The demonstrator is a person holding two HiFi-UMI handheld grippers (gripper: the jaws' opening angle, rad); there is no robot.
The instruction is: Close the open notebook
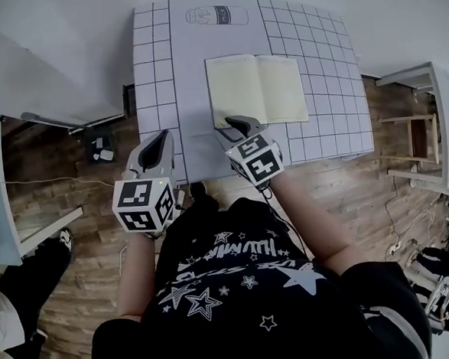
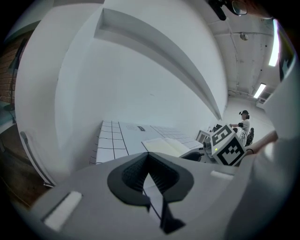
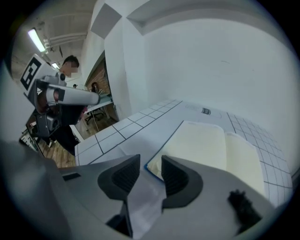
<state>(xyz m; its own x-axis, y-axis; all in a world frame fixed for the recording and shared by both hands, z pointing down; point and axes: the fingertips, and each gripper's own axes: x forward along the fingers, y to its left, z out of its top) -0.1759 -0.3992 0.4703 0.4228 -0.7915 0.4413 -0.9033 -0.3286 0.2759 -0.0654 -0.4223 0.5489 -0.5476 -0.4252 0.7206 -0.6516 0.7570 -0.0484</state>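
Cream-paged notebook [image 1: 256,88] lies open just beyond the parted right tool [image 1: 237,123]; left tool [image 1: 160,139] closed

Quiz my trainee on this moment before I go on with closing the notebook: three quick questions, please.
1. Fill in: the left gripper has its jaws ___ (together or apart).
2. True or false: the notebook on the table is already closed.
3. Where does the open right gripper point? A) at the notebook's near-left corner B) at its far-right corner C) at the floor
Key: 1 together; 2 false; 3 A.
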